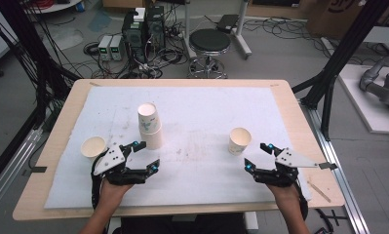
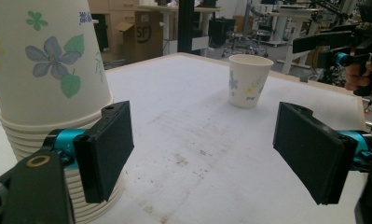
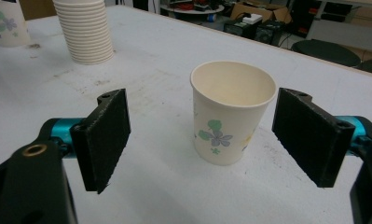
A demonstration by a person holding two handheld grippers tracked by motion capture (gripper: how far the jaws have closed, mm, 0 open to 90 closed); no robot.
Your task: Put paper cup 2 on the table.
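I read this as the moment between cups: my right gripper (image 1: 258,155) sits with its jaws spread wide and nothing pinched, just short of the single upright paper cup (image 3: 232,114) on the right part of the white mat (image 1: 206,185); in the right gripper view the cup stands beyond the two pads, not yet between them. My left gripper (image 1: 145,155) is likewise spread and empty, just beside the base of the upside-down cup stack (image 2: 48,93), one pad (image 2: 106,149) in front of its lowest rims without my being able to say it touches. My guess is that the loose cups came off that stack, or are to go back on it; either way the next move asks for a straight approach so the pads bracket the chosen cup at mid-wall, and a gentle close, since thin paper will buckle. Count: one stack, two loose upright cups, the second one (image 1: 93,146) at the mat's left edge near my left hand, and two grippers
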